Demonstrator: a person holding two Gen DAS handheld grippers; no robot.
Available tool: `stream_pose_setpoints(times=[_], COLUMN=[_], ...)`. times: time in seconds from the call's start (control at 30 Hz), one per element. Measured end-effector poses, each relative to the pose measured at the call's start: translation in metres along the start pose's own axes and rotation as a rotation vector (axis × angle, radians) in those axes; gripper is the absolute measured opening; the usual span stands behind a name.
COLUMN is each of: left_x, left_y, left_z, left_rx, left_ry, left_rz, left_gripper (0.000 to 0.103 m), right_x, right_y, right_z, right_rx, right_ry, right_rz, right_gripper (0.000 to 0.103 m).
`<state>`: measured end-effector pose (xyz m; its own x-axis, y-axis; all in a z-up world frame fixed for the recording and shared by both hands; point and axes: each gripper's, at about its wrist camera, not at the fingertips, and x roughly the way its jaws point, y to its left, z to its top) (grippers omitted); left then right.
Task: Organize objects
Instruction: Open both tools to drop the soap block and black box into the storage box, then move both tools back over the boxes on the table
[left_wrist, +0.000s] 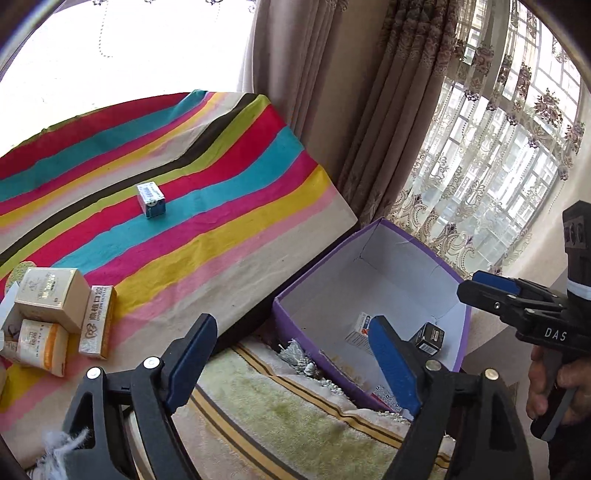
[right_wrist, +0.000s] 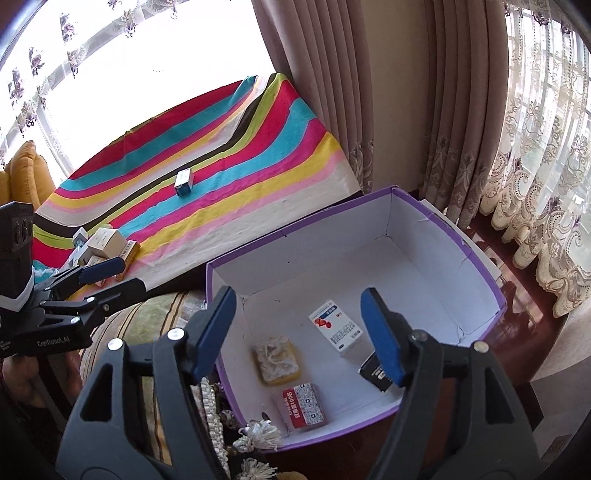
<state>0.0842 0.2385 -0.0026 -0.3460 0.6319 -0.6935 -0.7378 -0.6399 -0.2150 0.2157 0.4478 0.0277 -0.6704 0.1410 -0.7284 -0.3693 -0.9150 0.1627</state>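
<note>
Left wrist view: left gripper (left_wrist: 295, 354) sits nearest the lens, jaws spread wide, nothing between the pads. It hangs over the gap between the striped cloth (left_wrist: 229, 236) and the purple box (left_wrist: 373, 391). Remaining items lie up and left of the jaws: a cluster of cream and gold cartons (left_wrist: 55, 314) close by at the cloth's near edge, and 1 small teal box (left_wrist: 150, 199) farther up the cloth, standing alone, long axis running roughly up-cloth. Right gripper (left_wrist: 476, 288) hovers over the purple box's far-right rim, a hand (left_wrist: 546, 384) on its handle.

Right wrist view: right gripper (right_wrist: 299, 332) jaws spread, empty, directly above the purple box (right_wrist: 443, 229). Inside: white carton (right_wrist: 338, 326), red carton (right_wrist: 303, 404), yellow pad-like item (right_wrist: 276, 360), and a black box (right_wrist: 375, 373) partly hidden behind the right finger. Left gripper (right_wrist: 107, 273) shows at left, beside the cartons.

Judgement: left hand is nearer the cartons and the teal box (right_wrist: 184, 182); next pick is its job.
</note>
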Motion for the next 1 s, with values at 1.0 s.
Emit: stream_pose_setpoints(times=[1.0], left_x=[-0.157], left_y=[0.236], left_z=[-0.088], left_rx=[-0.442], left_ry=[-0.126], left_rz=[0.241], left_gripper=[0.087], right_x=[0.032], right_y=[0.259], right_z=[0.015], right_rx=[-0.398], right_ry=[0.023], right_rz=[0.319], right_gripper=[0.075])
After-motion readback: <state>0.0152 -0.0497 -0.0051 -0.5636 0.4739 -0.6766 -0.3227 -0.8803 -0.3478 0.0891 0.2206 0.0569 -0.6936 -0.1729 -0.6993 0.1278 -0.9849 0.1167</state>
